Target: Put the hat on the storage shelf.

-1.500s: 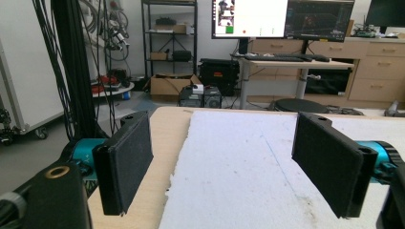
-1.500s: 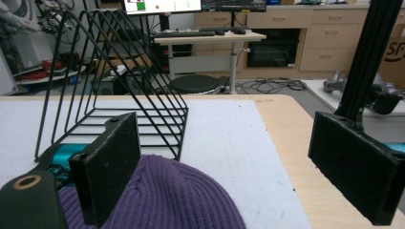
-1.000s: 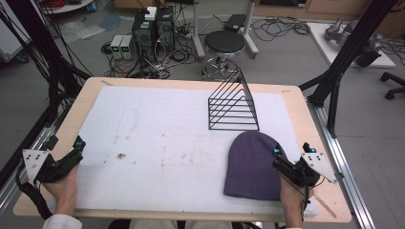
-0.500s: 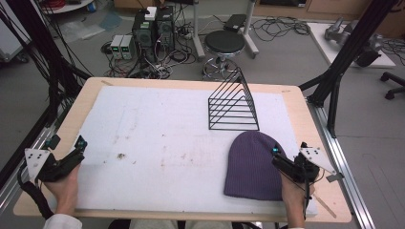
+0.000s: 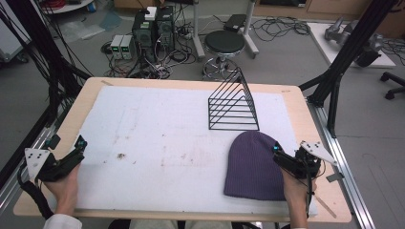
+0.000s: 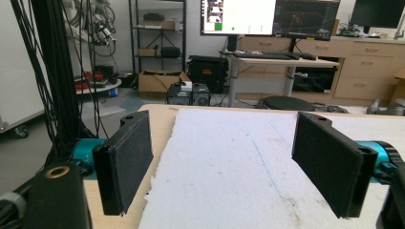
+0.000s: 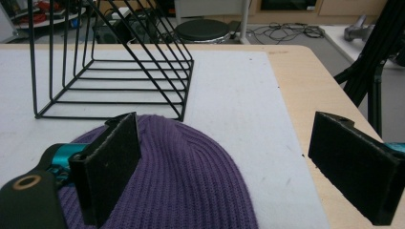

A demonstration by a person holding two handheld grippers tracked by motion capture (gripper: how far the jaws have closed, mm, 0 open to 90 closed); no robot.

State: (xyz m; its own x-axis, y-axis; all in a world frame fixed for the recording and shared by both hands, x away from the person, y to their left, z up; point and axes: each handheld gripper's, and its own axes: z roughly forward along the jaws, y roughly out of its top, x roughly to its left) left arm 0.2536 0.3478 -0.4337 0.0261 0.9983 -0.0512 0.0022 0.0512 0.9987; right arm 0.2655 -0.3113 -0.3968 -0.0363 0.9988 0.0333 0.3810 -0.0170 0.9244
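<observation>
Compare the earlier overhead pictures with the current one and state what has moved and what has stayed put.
The left gripper has drifted slightly down and toward the table's left edge. The right gripper barely shifted, hovering at the purple beanie's right edge. Nothing was taken hold of or let go; both sets of jaws stand open. The beanie, the black wire rack and the white mat stayed as they were.

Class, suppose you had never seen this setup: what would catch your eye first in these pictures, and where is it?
The purple beanie stands out, lying flat on the white mat at the table's near right, with the open right gripper over its right edge. Just behind it stands a black wire rack, triangular in outline. The left gripper is open too, at the mat's near left edge.
</observation>
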